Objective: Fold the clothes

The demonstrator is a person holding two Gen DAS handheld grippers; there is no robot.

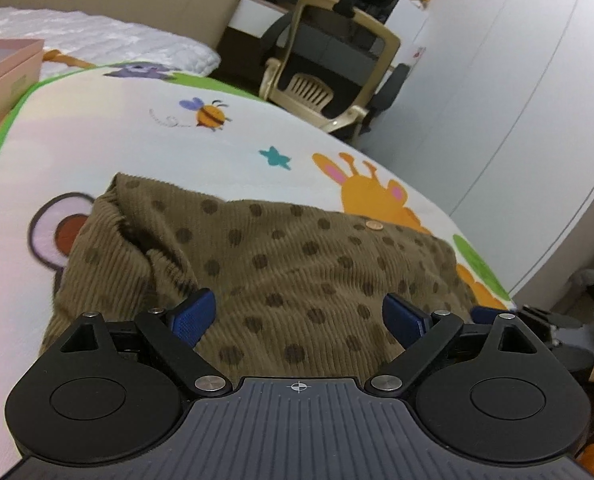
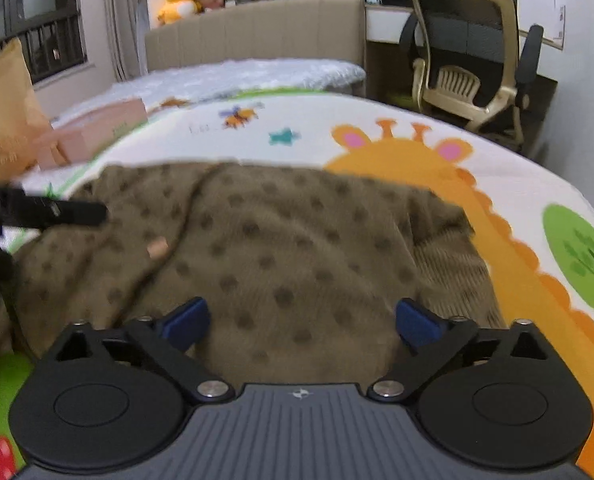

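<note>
A brown corduroy garment with dark dots (image 1: 281,264) lies rumpled on a cartoon-printed play mat (image 1: 117,140). It has a small button (image 1: 374,225). My left gripper (image 1: 299,316) is open just above the garment's near part, its blue pads apart and empty. In the right wrist view the same garment (image 2: 281,248) fills the middle, with the button (image 2: 157,248) at left. My right gripper (image 2: 301,320) is open over the garment's near edge, holding nothing. Part of the left gripper's black body (image 2: 41,208) shows at the left edge.
A pink box (image 1: 5,80) sits at the mat's far left, also in the right wrist view (image 2: 97,132). A white quilted bed (image 1: 97,36) and beige headboard lie beyond. An office chair (image 1: 329,60) stands at the far right by a white wall.
</note>
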